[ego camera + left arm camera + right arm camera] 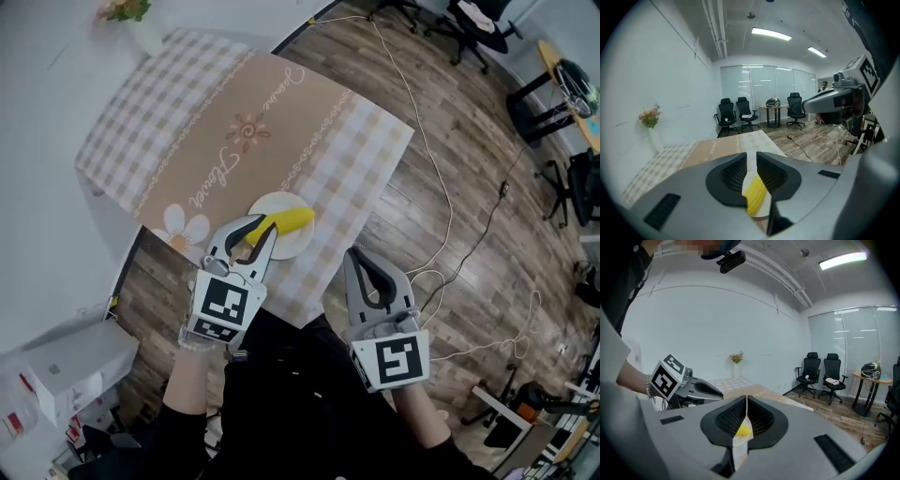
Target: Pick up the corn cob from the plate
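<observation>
A round white plate (292, 246) on the checked cloth (234, 131) holds a bumpy yellow cob (289, 221). The left gripper (258, 228) is slightly parted at the cob's end, not gripping it. The right gripper (354, 255), near the plate, is closed and empty.

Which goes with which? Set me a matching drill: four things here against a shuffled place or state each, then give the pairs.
Things:
1. corn
2. left gripper
3. right gripper
4. vase

Places or states:
A. jaws together, nothing held
B. lying on the plate
C. at the table's far corner
D. jaws a little apart, pointed at the corn

Pairs: 1-B, 2-D, 3-A, 4-C
</observation>
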